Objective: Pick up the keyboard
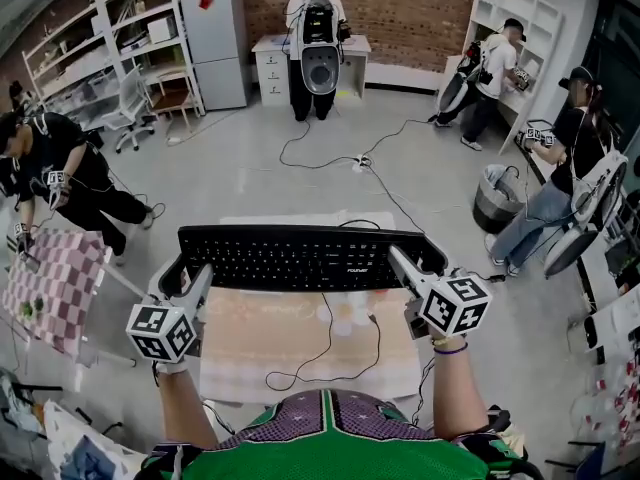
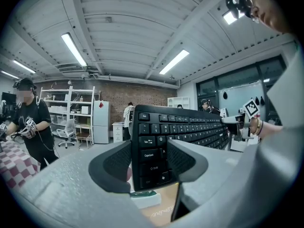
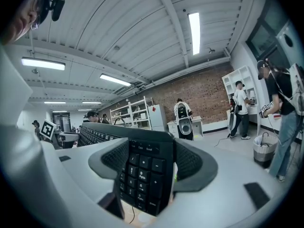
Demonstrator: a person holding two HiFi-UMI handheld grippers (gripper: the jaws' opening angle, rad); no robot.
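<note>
A black keyboard point(image 1: 310, 256) hangs lengthwise between my two grippers, above a table point(image 1: 240, 388) covered by a beige mat point(image 1: 300, 333). My left gripper point(image 1: 200, 282) is shut on the keyboard's left end point(image 2: 151, 151), with a pad against each face. On the number-pad end point(image 3: 142, 175) my right gripper point(image 1: 398, 260) is shut in the same way. The keyboard's thin black cable point(image 1: 335, 353) trails in loops over the mat. In both gripper views the keyboard stands tilted up on its edge between the jaws.
A table with a checkered cloth point(image 1: 48, 288) stands at the left, with a person point(image 1: 70, 173) beside it. More people stand at the back and right, near a grey bin point(image 1: 497, 198). Cables point(image 1: 370, 163) run over the floor beyond the table.
</note>
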